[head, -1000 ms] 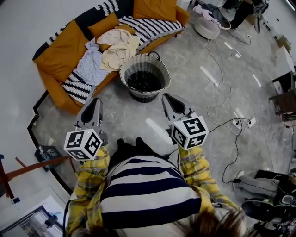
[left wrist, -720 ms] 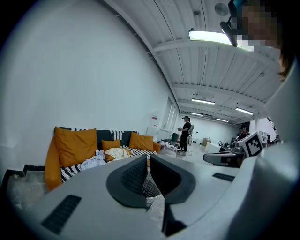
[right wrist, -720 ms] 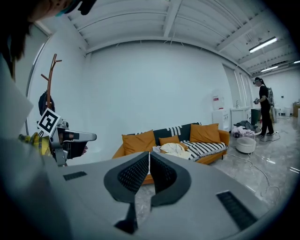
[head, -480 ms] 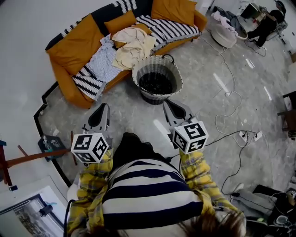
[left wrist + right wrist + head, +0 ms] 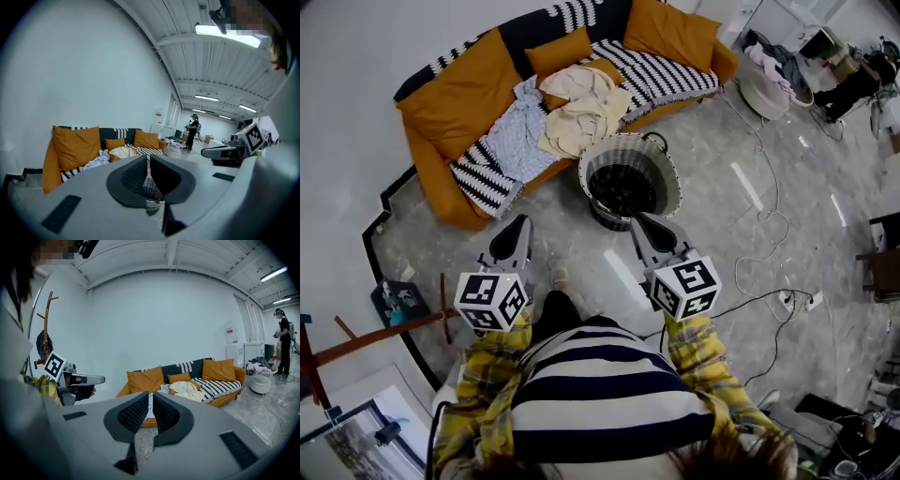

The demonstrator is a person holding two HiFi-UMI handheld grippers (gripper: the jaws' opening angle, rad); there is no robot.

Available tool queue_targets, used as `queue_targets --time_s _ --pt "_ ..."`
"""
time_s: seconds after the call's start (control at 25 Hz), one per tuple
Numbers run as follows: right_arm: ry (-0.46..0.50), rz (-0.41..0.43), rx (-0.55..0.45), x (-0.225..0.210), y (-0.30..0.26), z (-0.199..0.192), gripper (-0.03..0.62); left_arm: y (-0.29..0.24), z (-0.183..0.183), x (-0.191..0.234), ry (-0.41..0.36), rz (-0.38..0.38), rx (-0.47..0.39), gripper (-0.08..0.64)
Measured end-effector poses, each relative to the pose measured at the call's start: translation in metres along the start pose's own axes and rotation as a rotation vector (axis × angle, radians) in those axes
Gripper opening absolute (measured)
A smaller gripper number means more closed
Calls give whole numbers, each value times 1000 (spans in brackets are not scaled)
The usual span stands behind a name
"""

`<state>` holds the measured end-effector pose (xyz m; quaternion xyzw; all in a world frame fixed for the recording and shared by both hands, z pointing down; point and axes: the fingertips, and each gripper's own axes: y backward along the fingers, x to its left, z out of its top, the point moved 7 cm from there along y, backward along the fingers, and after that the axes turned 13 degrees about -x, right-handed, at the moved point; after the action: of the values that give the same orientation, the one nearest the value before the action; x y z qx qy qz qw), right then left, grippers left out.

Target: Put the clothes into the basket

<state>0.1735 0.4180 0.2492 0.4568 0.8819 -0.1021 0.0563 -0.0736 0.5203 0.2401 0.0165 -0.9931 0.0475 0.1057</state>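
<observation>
Before the basket (image 5: 676, 187), left gripper (image 5: 520, 223) and right gripper (image 5: 640, 221), both closed, empty.

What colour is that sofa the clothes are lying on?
Orange sofa, with a black-and-white striped blanket over it. The head view shows it best.

My left hand-held gripper (image 5: 521, 225) and right hand-held gripper (image 5: 640, 223) are grey, each carrying a white cube (image 5: 492, 300) with black square markers. I wear yellow plaid sleeves (image 5: 492, 352) and a navy-and-white striped top (image 5: 600, 389).
</observation>
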Motion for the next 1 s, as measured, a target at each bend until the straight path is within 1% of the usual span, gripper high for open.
queue_targets --time_s 0.28,0.52,0.64,0.76,0.84,1.0 --pt "7 47 31 -1 -85 8 29 -38 3 61 8 27 23 34" --pt "-1 47 56 3 -144 8 29 -58 2 105 14 20 47 32" --pt "-4 41 63 1 -166 10 29 -70 2 126 26 33 53 34" --pt "-7 42 83 -9 -182 9 29 -83 -3 139 38 56 66 32" --pt "-12 44 94 -19 -194 10 29 -95 -6 144 33 68 83 34" --pt "10 83 112 -43 -225 11 29 -129 -9 154 18 87 76 34"
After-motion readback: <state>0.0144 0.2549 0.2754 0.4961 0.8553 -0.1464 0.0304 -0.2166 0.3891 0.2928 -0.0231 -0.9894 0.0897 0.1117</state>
